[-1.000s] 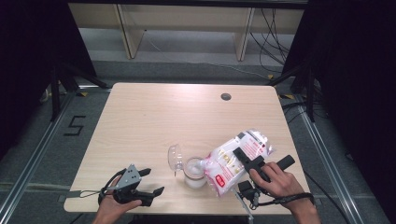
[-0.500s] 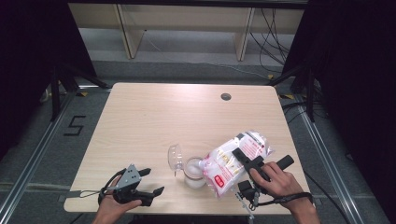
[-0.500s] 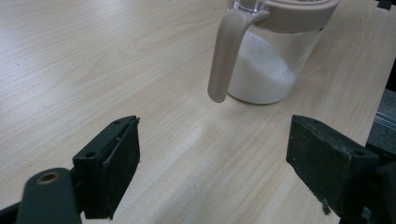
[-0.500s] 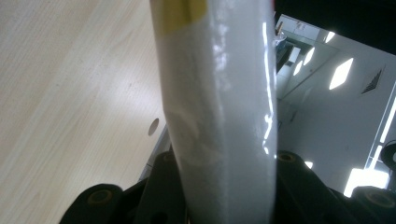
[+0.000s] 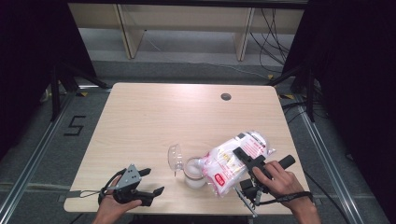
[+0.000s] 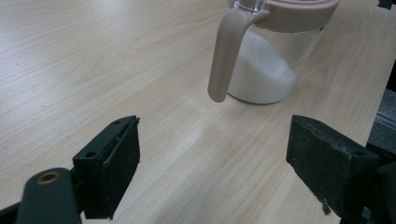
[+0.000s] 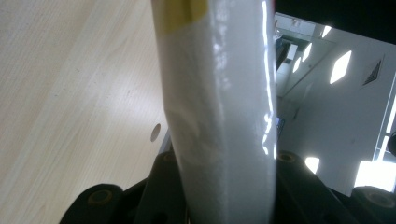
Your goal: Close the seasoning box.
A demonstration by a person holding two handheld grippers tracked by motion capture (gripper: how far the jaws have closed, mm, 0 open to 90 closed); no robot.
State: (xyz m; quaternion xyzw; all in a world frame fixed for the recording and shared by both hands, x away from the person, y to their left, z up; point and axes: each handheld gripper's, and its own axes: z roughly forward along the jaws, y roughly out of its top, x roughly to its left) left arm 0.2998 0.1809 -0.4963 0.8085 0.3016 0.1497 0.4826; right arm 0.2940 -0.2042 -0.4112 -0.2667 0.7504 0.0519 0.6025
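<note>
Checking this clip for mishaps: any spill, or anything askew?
No spill shows. The bag is tipped on purpose in the right claw, its corner over the jar. The powder inside slopes to one side, and the flip lid stands open.

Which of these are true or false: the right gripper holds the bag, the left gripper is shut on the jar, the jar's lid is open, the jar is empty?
1. The right gripper holds the bag. True.
2. The left gripper is shut on the jar. False: its jaws stand open, apart from the jar.
3. The jar's lid is open. True.
4. The jar is empty. False: white grains fill it partway.
</note>
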